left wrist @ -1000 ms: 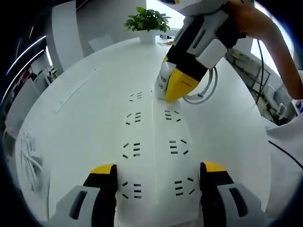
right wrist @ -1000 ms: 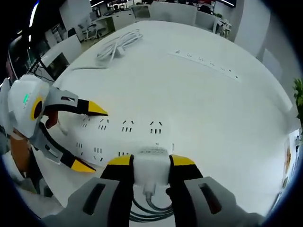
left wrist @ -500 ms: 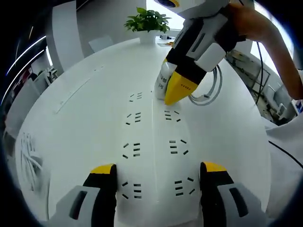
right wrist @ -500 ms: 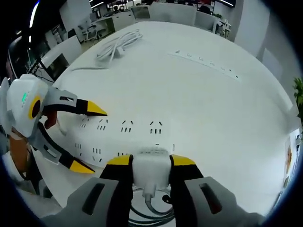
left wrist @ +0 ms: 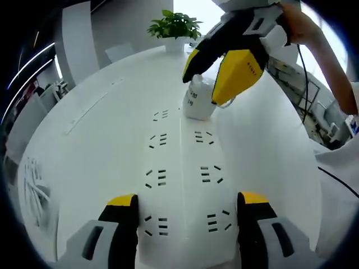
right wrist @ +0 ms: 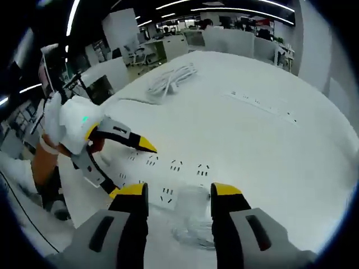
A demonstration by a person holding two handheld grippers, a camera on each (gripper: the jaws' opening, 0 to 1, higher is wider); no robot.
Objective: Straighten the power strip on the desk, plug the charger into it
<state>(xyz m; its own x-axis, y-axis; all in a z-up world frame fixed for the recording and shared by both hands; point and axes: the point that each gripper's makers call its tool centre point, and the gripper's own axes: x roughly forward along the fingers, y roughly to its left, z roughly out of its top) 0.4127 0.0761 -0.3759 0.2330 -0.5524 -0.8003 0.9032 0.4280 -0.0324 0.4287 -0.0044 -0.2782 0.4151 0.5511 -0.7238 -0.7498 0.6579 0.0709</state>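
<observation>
A white power strip (left wrist: 182,168) with two rows of sockets runs straight away from me on the white desk (left wrist: 101,145). My left gripper (left wrist: 188,204) is open, its jaws either side of the strip's near end. A white charger (left wrist: 197,103) stands upright on the strip's far end, its cable (left wrist: 227,102) looping behind. My right gripper (left wrist: 205,84) hovers open just above the charger, apart from it. In the right gripper view, the charger (right wrist: 190,202) sits below and between the open right gripper (right wrist: 179,191), with the strip (right wrist: 168,179) and the left gripper (right wrist: 132,170) beyond.
A potted plant (left wrist: 175,25) stands at the desk's far edge. A long flat strip (left wrist: 90,106) (right wrist: 261,103) lies on the desk, and a coil of white cable (right wrist: 171,78) (left wrist: 33,179) lies further out. A person's arm (left wrist: 331,61) holds the right gripper.
My right gripper has opened, let go of the charger and lifted away from it. The charger stays standing on the strip's far end. The left gripper has not moved.
</observation>
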